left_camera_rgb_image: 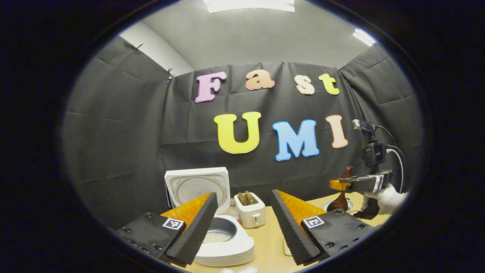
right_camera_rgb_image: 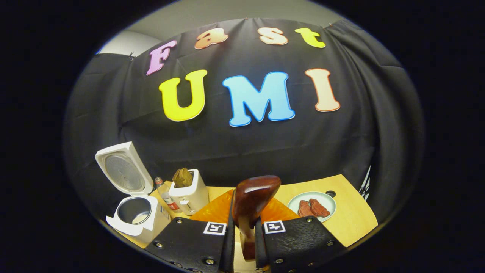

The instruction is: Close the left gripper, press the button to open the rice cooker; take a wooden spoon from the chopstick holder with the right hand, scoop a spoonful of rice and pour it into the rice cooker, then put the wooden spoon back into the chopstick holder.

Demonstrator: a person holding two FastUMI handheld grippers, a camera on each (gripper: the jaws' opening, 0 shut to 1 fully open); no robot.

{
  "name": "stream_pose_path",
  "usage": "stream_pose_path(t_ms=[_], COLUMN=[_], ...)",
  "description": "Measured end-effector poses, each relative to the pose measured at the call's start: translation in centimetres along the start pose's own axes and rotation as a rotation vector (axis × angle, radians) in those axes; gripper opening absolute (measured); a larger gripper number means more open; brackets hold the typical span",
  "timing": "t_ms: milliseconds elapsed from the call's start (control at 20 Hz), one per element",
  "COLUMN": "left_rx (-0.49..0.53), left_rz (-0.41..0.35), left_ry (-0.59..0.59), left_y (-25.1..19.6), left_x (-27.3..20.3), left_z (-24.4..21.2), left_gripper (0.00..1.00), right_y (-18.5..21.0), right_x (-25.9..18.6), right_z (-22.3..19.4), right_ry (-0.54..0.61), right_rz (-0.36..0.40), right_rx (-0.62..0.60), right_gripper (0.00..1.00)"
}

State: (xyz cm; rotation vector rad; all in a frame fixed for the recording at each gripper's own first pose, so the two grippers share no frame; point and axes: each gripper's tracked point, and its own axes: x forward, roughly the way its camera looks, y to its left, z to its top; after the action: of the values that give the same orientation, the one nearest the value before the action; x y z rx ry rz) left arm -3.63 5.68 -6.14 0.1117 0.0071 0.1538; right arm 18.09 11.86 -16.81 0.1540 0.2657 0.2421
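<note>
Rice cooker sits at the lower left of the right gripper view, on the near left corner of the wooden table, with its lid swung up and tilted back and its round pot open to the camera. In the left gripper view the rice cooker lies at the bottom centre-left, partly behind one finger, and pale rice shows in the bottom of its pot, with the lid standing upright behind it. The wooden spoon stands upright at the bottom centre of the right gripper view, its dark bowl at the top and its handle clamped between the two fingers of the right gripper. In the left gripper view the right gripper appears at the right edge, held by a white-gloved hand, with the wooden spoon in front of it above a plate. The left gripper hangs above the table with its fingers spread wide apart and nothing between them. A white toaster with bread in its slots stands just right of the cooker, a small bottle between them. A plate with red pieces of meat lies at the lower right of that view.
</note>
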Motion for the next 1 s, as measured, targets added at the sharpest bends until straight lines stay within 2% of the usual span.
stream_pose_path(t_ms=[250,600,1000], left_rx=[0.018,0.062,0.056], left_rz=[0.004,0.013,0.030], left_ry=[0.008,0.016,0.048], left_y=[0.8,1.1,2.1], left_x=[-0.8,-1.1,-0.7], left_z=[-0.8,-2.2,-3.7], left_gripper=[0.98,0.99,0.96], right_y=[3.4,2.4,1.3], right_x=[1.7,4.0,5.5], right_z=[-5.1,-11.6,-17.0], right_ry=[0.056,0.135,0.231], right_rz=[0.016,-0.044,-0.065], right_rx=[-0.190,-0.506,-0.541], right_gripper=[0.22,0.22,0.22])
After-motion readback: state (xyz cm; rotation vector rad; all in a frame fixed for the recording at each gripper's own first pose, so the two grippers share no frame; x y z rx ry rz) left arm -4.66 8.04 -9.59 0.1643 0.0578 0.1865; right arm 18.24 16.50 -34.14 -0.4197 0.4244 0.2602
